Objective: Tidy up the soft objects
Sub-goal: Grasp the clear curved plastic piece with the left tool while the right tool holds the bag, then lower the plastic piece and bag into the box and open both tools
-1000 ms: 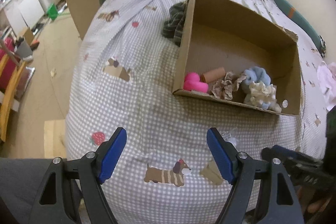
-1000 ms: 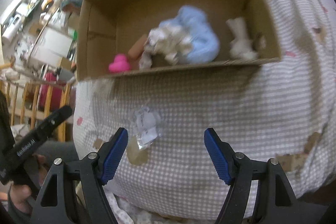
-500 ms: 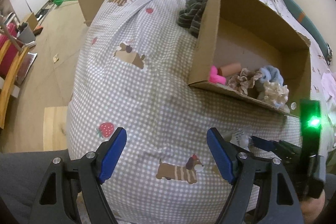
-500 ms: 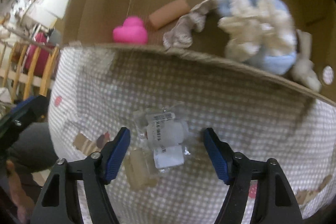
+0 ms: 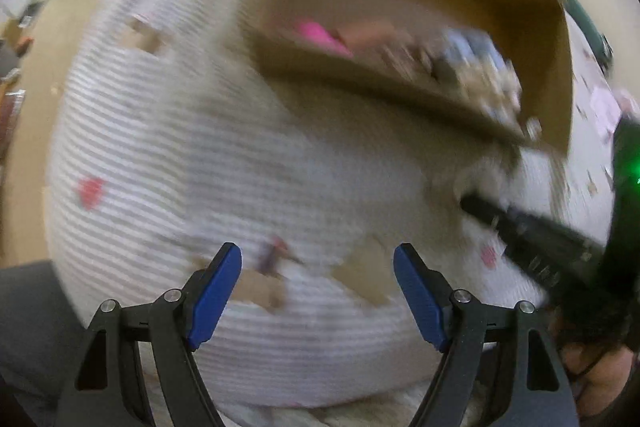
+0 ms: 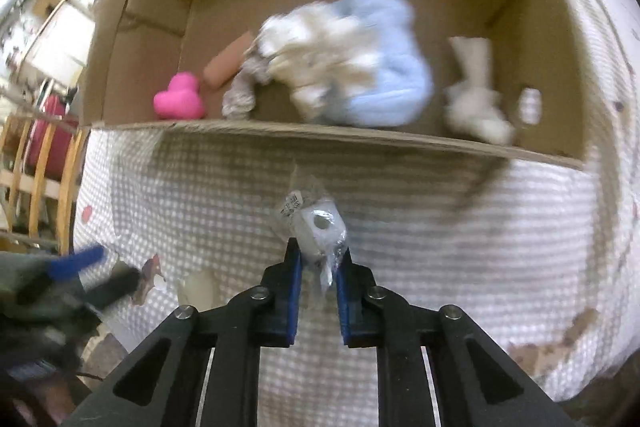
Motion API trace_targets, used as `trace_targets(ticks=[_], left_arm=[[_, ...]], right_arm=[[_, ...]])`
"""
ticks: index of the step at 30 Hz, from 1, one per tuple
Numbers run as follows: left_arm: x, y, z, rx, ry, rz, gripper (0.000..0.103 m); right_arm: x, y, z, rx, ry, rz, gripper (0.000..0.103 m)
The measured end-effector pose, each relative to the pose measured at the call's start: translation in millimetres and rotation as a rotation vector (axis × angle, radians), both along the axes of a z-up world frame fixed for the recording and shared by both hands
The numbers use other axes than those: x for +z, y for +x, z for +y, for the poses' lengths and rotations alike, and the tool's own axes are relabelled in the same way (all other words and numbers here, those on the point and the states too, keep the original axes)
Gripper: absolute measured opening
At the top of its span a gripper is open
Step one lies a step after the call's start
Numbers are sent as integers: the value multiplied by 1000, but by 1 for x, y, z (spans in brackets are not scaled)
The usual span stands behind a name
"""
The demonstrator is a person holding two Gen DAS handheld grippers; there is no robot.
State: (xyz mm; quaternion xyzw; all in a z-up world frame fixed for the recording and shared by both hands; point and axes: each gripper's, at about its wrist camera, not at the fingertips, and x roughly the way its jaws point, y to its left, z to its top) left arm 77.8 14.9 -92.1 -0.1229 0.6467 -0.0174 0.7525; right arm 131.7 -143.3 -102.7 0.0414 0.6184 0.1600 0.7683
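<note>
A soft bed [image 6: 460, 227] fills both views, covered in a pale gingham quilt with small printed patches; in the left wrist view it is smeared by blur. On it rests an open cardboard box [image 6: 360, 137], its walls smooth and brown, its near wall low. Inside lies a fluffy heap: a light blue scrunchie [image 6: 384, 67] under a ruffled cream scrunchie [image 6: 312, 55], a grey crumpled piece [image 6: 240, 95] at their left, and a cream knotted cloth [image 6: 476, 91] apart at the right. A tan cylinder [image 6: 226, 61] lies just beside a glossy pink heart [image 6: 178, 103] near the left wall.

The right gripper [image 6: 318, 271] is clamped on a crinkly clear packet [image 6: 316, 231] holding a white roll with a round hole; the packet is held in front of the box's near wall, outside it.

The left gripper [image 5: 318, 291] hangs over the quilt with its blue pads [image 5: 214, 297] wide apart, nothing between them.
</note>
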Motion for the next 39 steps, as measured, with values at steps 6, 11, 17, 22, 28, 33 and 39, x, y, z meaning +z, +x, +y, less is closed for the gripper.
trace_targets(ticks=[6,11,17,22,28,33,39], left_arm=[[-27,2,-23,-38,-37,74,55],[-32,14,-21,-32,-88,92,17],[-13,15,-15,-59,-76,27,9],[-1,8,2,-30,-62,-7,9],[16,-8,30,15,-61,-31,9],[48,-13,48,31,-37,-109,9],[105,0,53,39,-19,-244,9]], right_arm=[[18,-15,-39,-60,53,-29,12],[25,-29,-52,-86,72,-48,11],[29,-23,-48,-87,84,-56,9],[35,-25,-55,-70,80,-68,9],[35,-31,-47,-76,88,-76,9],[40,-41,-44,-82,105,-77,9],[79,-41,-41,-57,164,-153,9]])
